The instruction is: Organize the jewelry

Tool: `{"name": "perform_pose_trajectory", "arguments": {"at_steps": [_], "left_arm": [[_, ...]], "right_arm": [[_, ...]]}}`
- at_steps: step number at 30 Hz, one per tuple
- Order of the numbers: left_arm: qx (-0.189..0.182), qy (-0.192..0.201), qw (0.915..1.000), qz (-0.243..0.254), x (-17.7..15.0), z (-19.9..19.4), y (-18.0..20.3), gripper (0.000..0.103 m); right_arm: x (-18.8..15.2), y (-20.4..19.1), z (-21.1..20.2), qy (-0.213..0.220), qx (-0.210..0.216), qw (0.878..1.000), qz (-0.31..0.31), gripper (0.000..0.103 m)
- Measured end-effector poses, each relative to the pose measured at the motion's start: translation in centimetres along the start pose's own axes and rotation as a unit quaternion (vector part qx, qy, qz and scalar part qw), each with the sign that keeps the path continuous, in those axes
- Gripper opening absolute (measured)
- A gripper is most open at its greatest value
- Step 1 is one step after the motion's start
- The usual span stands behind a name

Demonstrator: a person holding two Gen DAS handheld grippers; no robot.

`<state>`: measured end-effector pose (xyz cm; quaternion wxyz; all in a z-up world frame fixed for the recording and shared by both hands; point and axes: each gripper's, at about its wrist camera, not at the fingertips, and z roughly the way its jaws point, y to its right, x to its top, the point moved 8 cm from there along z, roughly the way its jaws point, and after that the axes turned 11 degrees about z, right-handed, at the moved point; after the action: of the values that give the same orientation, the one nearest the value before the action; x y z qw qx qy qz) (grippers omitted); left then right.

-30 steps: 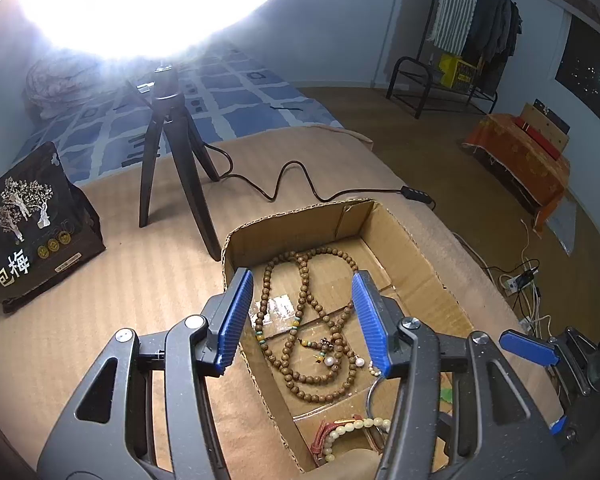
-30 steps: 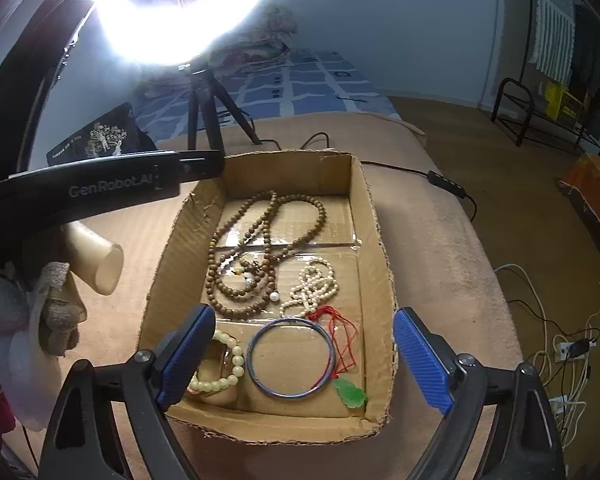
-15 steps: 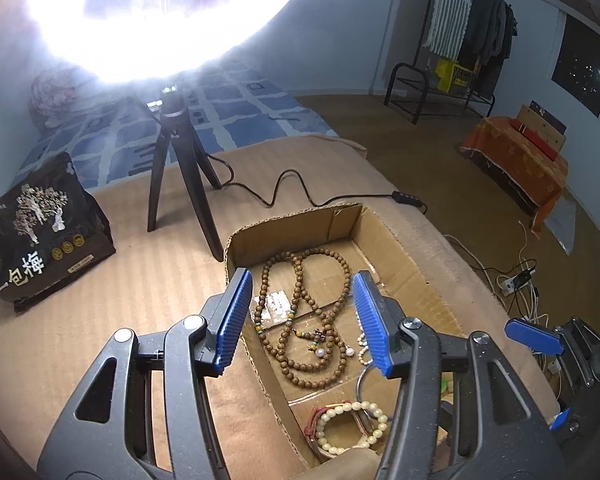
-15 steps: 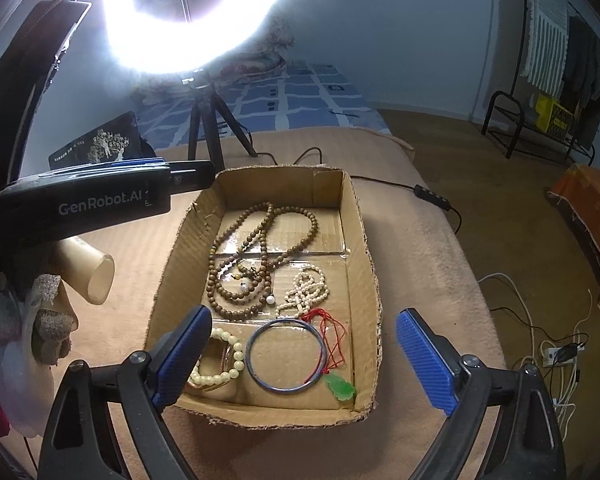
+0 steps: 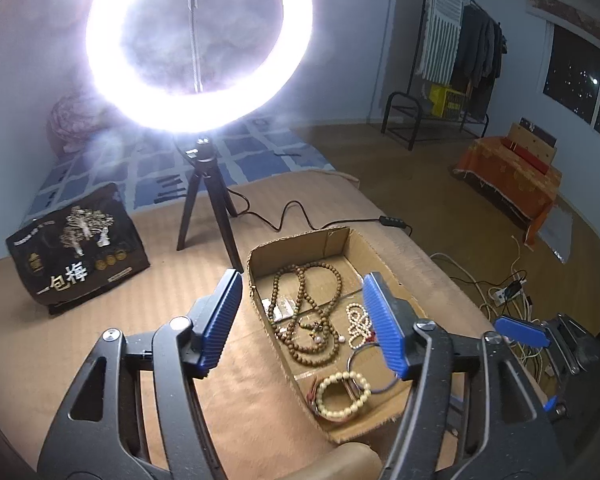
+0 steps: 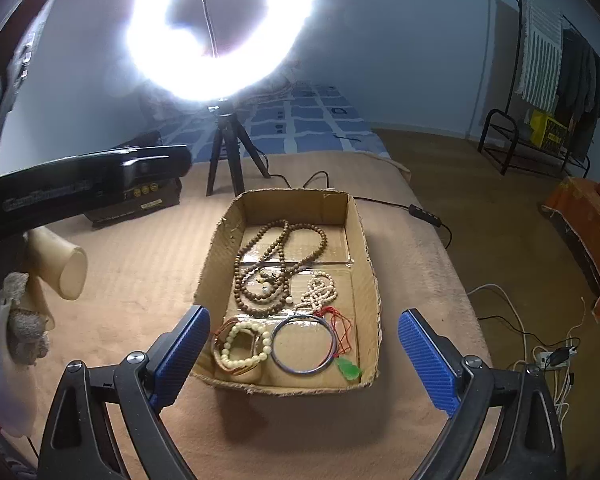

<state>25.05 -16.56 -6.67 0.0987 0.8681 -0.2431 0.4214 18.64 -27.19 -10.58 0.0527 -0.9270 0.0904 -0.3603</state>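
A shallow cardboard box [image 6: 370,264] [image 5: 260,258] sits on the tan bed cover. It holds a long brown wooden bead necklace [image 6: 278,256] [image 5: 306,312], a small white bead strand [image 6: 318,290], a cream bead bracelet [image 6: 244,346] [image 5: 342,394], a metal bangle [image 6: 303,344] and a green pendant [image 6: 349,368] on red cord. My left gripper [image 5: 302,322] is open and empty, above the box's left side. My right gripper [image 6: 304,356] is open wide and empty, above the box's near end.
A ring light on a black tripod [image 6: 224,148] [image 5: 204,204] stands behind the box, its cable [image 5: 300,218] running right. A black printed bag [image 5: 76,244] lies at the left. The left gripper's body [image 6: 80,184] shows at the left in the right wrist view. Cables lie on the floor to the right.
Both grippers have pulled up and back from the box, so it looks smaller and farther. Both stay open and empty. The jewelry has not moved.
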Motion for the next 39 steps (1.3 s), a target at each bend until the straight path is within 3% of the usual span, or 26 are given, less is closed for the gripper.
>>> {"name": "perform_pose_trajectory", "arguments": {"at_steps": [6,20,28,32,39], "left_arm": [[0.0,0.011,0.9999,-0.001,-1.3,-4.0,-0.1,0.072],[0.015,0.023,0.9996,0.0,-5.8,-11.4,0.1,0.082],[0.025,0.022,0.9993,0.015,-7.9,-13.2,1.3,0.083],[0.027,0.024,0.9991,0.021,-8.3,-13.5,1.9,0.1],[0.049,0.03,0.9976,0.038,-8.7,-13.9,2.3,0.101]], "right_arm": [[-0.5,-0.7,-1.9,0.01,0.004,1.0,0.0,0.103],[-1.1,-1.1,-6.2,0.05,-0.006,0.999,-0.011,0.103],[-0.9,-1.7,-8.1,0.085,-0.01,0.996,-0.021,0.103],[-0.6,-2.0,-8.7,0.1,-0.012,0.995,-0.023,0.103],[-0.4,-2.2,-9.0,0.111,-0.015,0.993,-0.025,0.103]]}}
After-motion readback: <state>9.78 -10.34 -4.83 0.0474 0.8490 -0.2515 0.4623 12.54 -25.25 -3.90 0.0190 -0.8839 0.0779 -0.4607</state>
